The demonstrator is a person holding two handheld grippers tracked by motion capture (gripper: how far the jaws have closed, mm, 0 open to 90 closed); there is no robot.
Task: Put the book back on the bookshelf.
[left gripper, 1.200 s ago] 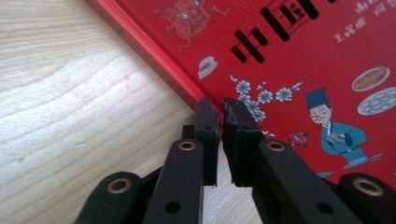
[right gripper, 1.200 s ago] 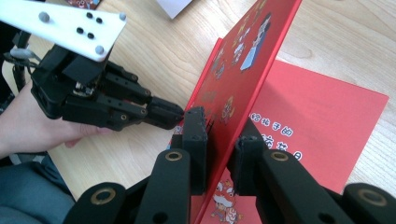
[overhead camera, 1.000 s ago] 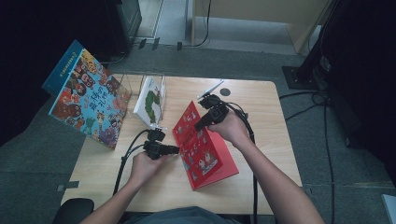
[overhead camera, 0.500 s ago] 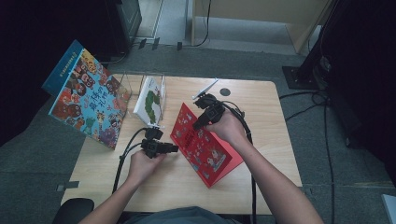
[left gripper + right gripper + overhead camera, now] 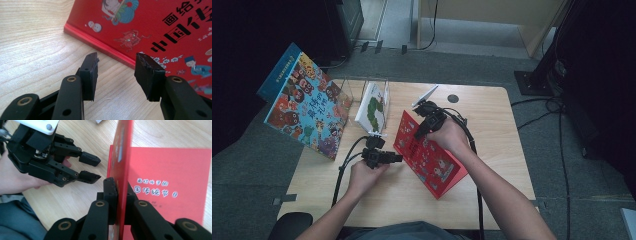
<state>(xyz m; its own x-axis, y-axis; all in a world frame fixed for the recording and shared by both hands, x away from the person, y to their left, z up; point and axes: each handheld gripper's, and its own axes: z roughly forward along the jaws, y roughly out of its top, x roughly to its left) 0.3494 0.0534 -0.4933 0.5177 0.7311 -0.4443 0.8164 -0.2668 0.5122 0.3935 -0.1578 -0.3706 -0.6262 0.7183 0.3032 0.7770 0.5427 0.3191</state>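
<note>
Left tongs [image 5: 398, 158]: black plastic body, linkage arms jointed with brass-coloured rivets, black pads rough and chipped at tips [image 5: 91, 65]. White plate with silver screw seen on top of body in right gripper view. Right tongs [image 5: 417, 135]: same black build, same brass rivets, white three-cornered plate on top. Black cable trailed from each. Forearms bare; dark grey-blue garment worn at lap.

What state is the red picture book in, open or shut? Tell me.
Open: right tongs lift the red picture book's cover off the title page.
</note>
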